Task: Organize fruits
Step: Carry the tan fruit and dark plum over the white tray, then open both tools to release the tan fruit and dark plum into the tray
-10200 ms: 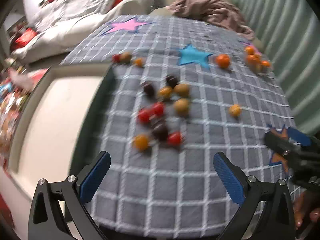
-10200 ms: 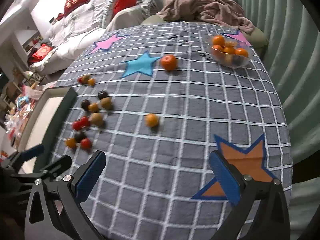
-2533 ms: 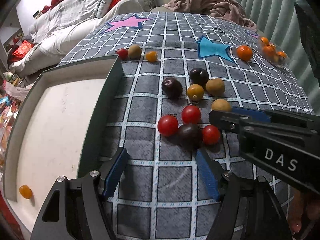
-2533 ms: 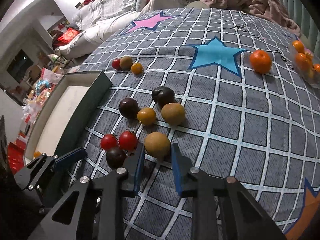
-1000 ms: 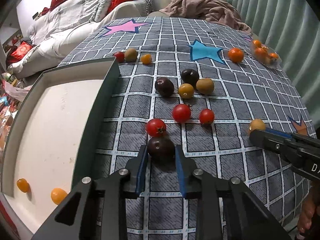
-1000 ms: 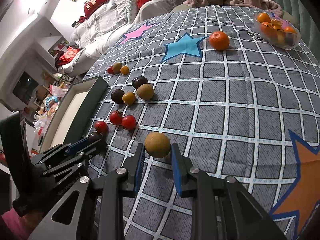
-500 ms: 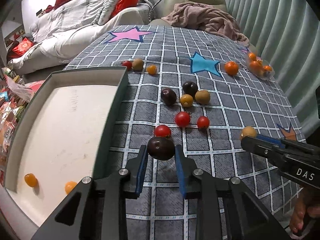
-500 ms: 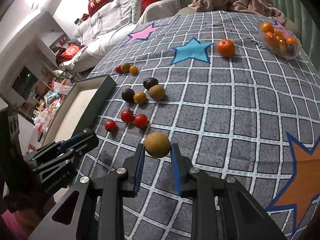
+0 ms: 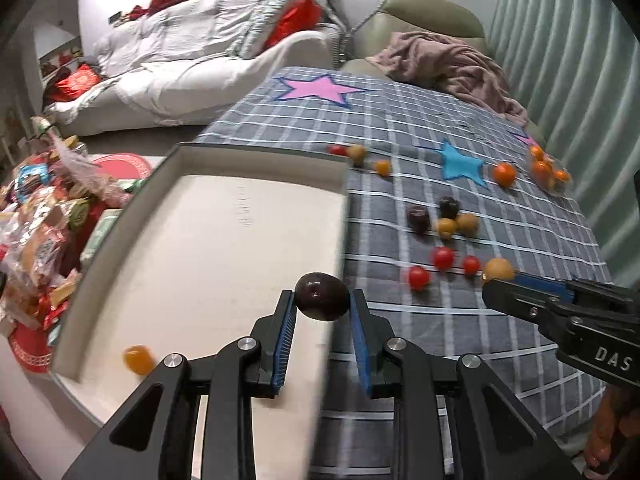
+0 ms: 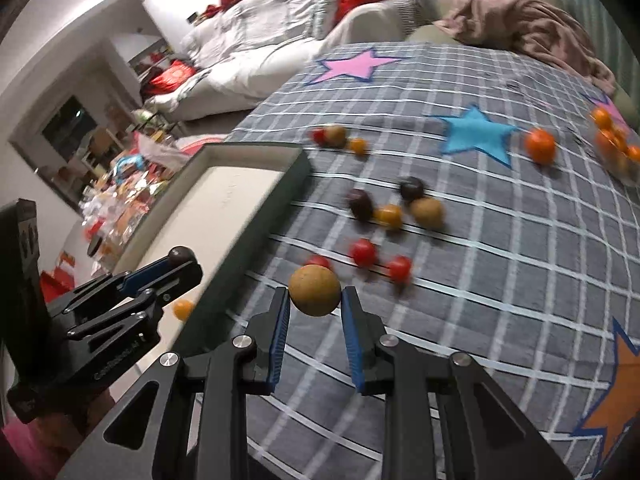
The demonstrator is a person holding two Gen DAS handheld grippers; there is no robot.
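Low in the left wrist view, the left gripper [image 9: 322, 320] pinches a dark plum [image 9: 322, 297] between its blue pads, held in the air above the near right edge of the white tray [image 9: 120, 216]. A drop from this height could send the round fruit rolling across the smooth floor of the tray, or bouncing off the rim back onto the table [image 9: 460, 344] if released too close to the edge. One small orange fruit [image 9: 137, 358] already lies at the tray's lower left; a hard landing might knock it.

In the right wrist view, the right gripper [image 10: 314, 308] clamps a tan round fruit [image 10: 315, 290] at centre frame, above the checked cloth and just right of the tray's dark wall. Both grippers seem headed for the same corner, so they could collide there, and a jolt could loosen either grip.

Farther up the frame, three red tomatoes [image 10: 363, 252] sit on the cloth, then a cluster of dark and yellow fruits [image 10: 389, 216]. At the upper right, an orange [image 10: 540, 145] lies near a bowl of oranges [image 10: 618, 148]. Motion blur suggests quick movement, which raises the chance of a slip.
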